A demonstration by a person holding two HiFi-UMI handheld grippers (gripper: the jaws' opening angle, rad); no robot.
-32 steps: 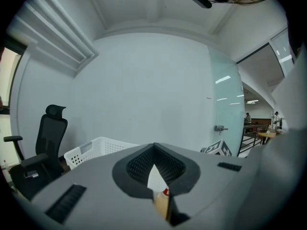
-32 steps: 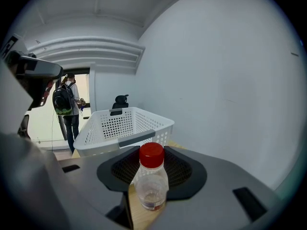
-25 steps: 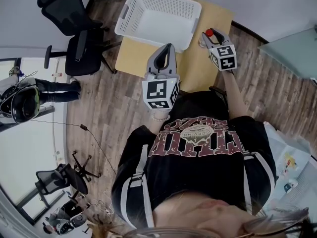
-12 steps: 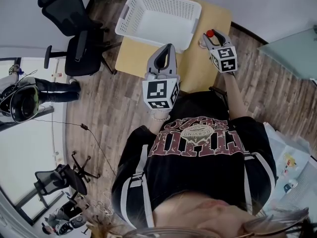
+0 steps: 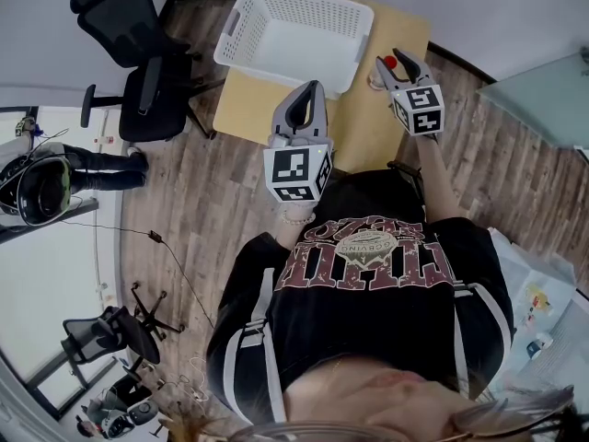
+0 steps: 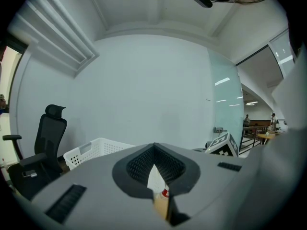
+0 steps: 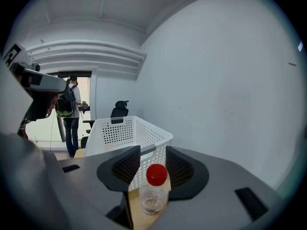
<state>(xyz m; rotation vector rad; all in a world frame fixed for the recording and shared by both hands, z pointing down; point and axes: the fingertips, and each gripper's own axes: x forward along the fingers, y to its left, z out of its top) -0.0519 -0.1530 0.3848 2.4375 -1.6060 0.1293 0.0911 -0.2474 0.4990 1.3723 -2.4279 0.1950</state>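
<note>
A small clear bottle with a red cap (image 7: 153, 193) stands upright on the wooden table (image 5: 248, 104), just right of a white perforated basket (image 5: 241, 21). My right gripper (image 7: 153, 150) is open. The bottle rises in the gap between its jaws, apart from both pads, and the basket (image 7: 120, 131) shows through the gap behind it. From the head view the right gripper (image 5: 398, 61) hangs over the bottle's red cap (image 5: 389, 63). My left gripper (image 6: 154, 150) is shut and holds nothing. It hovers at the table's near edge (image 5: 311, 88), pointing toward the basket (image 6: 96, 150).
A black office chair (image 5: 138, 72) stands left of the table. A person with a backpack (image 7: 67, 109) stands in a doorway beyond it. A frosted glass door (image 6: 225, 114) is to the right. The right gripper's marker cube (image 6: 221, 143) shows in the left gripper view.
The right gripper's jaws have parted and drawn back from the bottle, which now looks smaller and stands free. The left gripper has not moved.
</note>
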